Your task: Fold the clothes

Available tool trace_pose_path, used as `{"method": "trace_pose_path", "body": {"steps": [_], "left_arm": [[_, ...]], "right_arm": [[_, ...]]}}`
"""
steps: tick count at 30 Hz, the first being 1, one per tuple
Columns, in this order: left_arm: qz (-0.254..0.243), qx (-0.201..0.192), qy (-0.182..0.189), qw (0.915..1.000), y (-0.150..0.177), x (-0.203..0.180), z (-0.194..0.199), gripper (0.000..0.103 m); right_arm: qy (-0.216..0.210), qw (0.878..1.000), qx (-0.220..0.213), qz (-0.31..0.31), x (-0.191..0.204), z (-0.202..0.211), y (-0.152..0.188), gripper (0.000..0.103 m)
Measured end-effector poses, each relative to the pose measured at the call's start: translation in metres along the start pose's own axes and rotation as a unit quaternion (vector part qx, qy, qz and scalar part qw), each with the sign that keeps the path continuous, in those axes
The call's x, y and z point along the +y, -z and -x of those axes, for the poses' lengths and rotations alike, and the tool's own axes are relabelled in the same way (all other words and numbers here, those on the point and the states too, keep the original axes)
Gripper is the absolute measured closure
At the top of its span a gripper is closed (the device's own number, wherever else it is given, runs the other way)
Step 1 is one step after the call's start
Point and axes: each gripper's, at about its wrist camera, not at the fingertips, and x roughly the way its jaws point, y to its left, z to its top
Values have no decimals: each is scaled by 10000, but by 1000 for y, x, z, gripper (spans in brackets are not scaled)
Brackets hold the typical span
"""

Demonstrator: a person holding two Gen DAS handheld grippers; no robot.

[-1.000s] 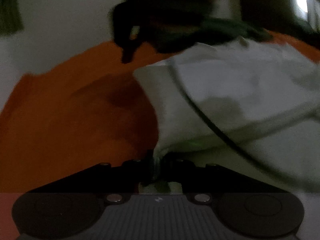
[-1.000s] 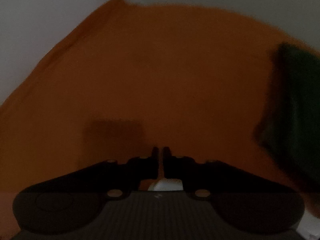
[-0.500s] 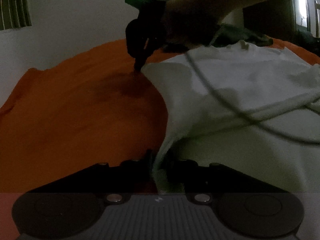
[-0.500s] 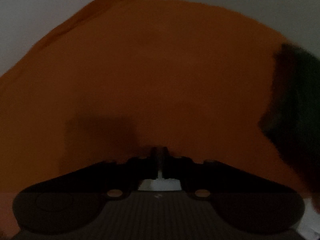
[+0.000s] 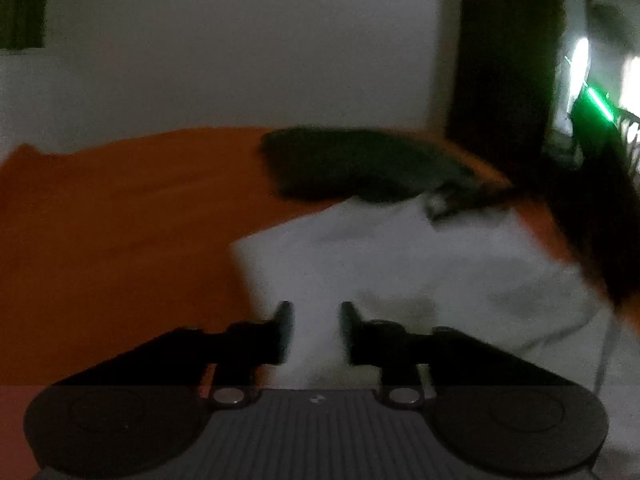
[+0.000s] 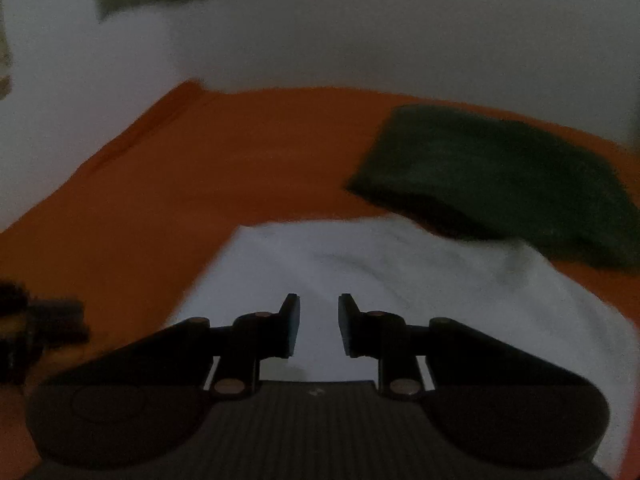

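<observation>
White garment (image 6: 400, 280) lies on orange bedsheet (image 6: 200, 184) beside pale wall (image 6: 360, 32).

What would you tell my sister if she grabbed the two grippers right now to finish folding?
Left gripper: jaws opening, nothing pinched, over the white garment.
Right gripper: jaws opening, also empty.
The white garment lies on the orange bedcover; a dark green folded cloth overlaps its far edge.
Done: green cloth looks folded.
Left: check whether the white one needs another fold.
</observation>
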Motion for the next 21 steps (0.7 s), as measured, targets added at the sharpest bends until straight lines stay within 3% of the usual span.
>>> {"method": "trace_pose_path", "body": {"steps": [3, 6, 8, 9, 10, 11, 12, 13, 14, 16, 18, 21], "left_arm": [[-267, -192, 40, 9995, -15, -36, -47, 30], [39, 238, -299, 9993, -11, -46, -113, 29], [-4, 711, -854, 9938, 6, -36, -152, 28], [-57, 867, -1113, 9900, 14, -30, -168, 13], [-238, 693, -1298, 9888, 24, -23, -169, 0], [-387, 540, -1508, 9863, 32, -16, -170, 0], [-341, 504, -1780, 9822, 33, -8, -168, 0], [-55, 598, -1862, 9807, 29, 1, -167, 0], [223, 673, -1915, 9789, 24, 9, -166, 0], [718, 670, -1792, 9789, 8, 11, -157, 1], [1153, 660, -1632, 9776, -6, 11, -148, 1], [664, 588, -854, 9924, -15, -25, -150, 0]], "right_arm": [[646, 9974, -295, -113, -13, 27, 59, 72], [1179, 9925, -315, -122, -32, 10, 106, 71], [1537, 9872, -156, -397, -52, 2, 138, 72], [1403, 9888, -290, -428, -59, 9, 146, 72], [1268, 9900, -424, -459, -67, 16, 154, 73], [1139, 9908, -554, -487, -75, 23, 163, 73], [1392, 9888, -408, -356, -78, 27, 163, 72], [1638, 9859, -264, -230, -81, 30, 164, 56], [1553, 9869, -181, -400, -90, 35, 162, 55], [1390, 9873, -71, -771, -105, 46, 155, 55], [1608, 9829, -98, -895, -96, 71, 159, 55], [1541, 9832, -111, -971, -92, 87, 159, 54]]}}
